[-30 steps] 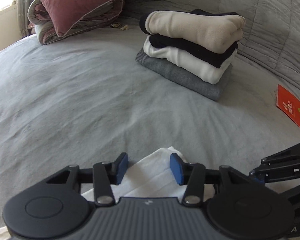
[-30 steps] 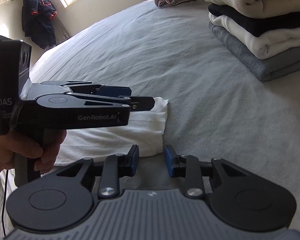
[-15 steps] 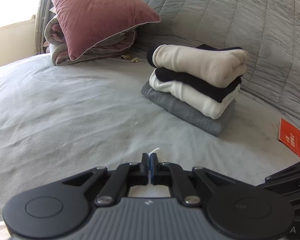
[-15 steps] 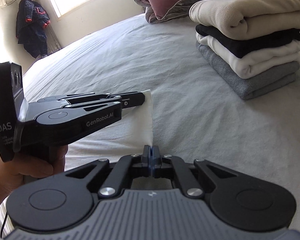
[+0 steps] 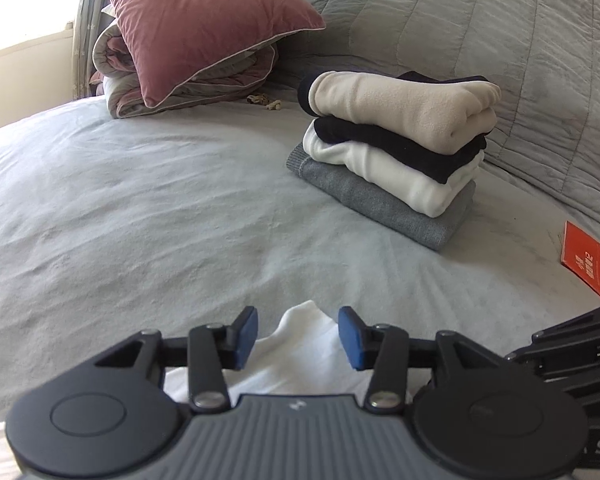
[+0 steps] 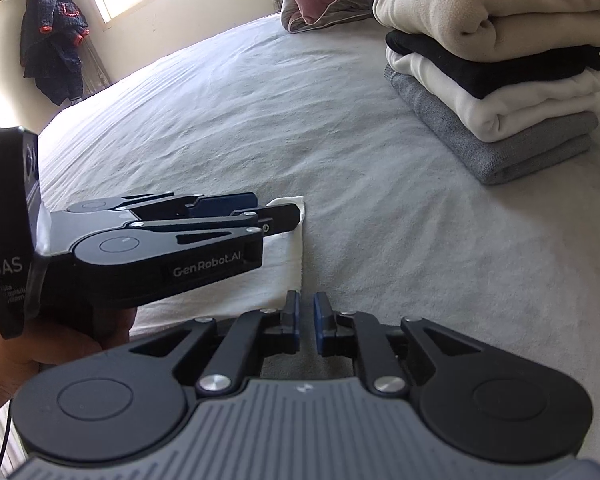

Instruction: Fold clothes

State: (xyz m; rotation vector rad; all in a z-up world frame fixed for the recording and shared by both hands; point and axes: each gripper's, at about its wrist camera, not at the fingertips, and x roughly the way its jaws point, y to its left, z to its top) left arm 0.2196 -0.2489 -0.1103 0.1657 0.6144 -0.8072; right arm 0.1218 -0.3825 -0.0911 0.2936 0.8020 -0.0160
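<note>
A folded white garment (image 5: 300, 344) lies flat on the grey bed sheet (image 5: 140, 220), also in the right wrist view (image 6: 260, 280). My left gripper (image 5: 298, 338) is open, its blue pads on either side of the garment's far corner, holding nothing. It shows from the side in the right wrist view (image 6: 278, 210). My right gripper (image 6: 307, 322) has its jaws a small gap apart at the garment's right edge, with nothing between them.
A stack of folded clothes (image 5: 396, 152), cream on top and grey at the bottom, stands at the back right (image 6: 500, 76). A pink pillow (image 5: 204, 28) lies on folded bedding. A red booklet (image 5: 588, 268) lies at the right. A dark jacket (image 6: 52, 40) hangs on the wall.
Both grippers were shut on the white garment half a second ago. Now both have opened, the left wide and the right slightly, and the garment lies flat on the bed.
</note>
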